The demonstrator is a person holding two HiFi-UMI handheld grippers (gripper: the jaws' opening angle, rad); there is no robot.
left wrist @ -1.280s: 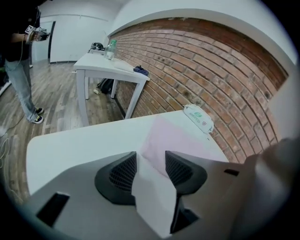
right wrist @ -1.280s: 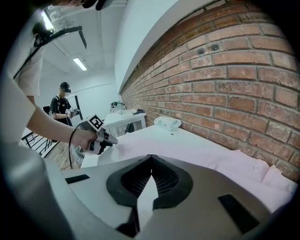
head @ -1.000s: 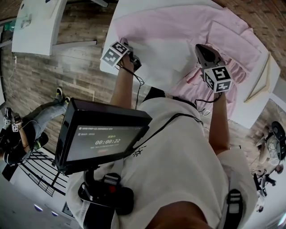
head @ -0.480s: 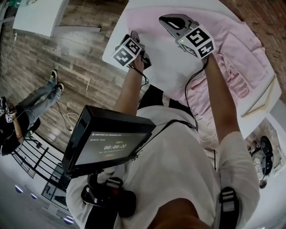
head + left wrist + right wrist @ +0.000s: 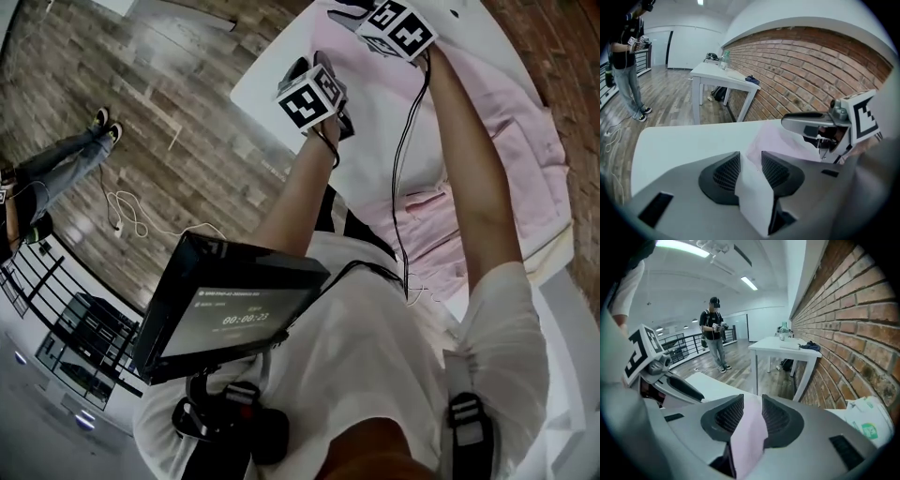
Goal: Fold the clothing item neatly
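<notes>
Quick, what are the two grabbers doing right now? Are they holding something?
Left gripper: closed on the pink shirt.
Right gripper: jaws just opening, shirt fabric between them, not clamped.

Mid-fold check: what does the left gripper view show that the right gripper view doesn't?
Only left gripper view: the right gripper over the pink shirt spread on the table. Only right gripper view: the left gripper and a white bag by the brick wall. Both: shirt fabric between their own fingers; the right's have just been opening, the left's clamp it. Also the far white table and a standing person.
</notes>
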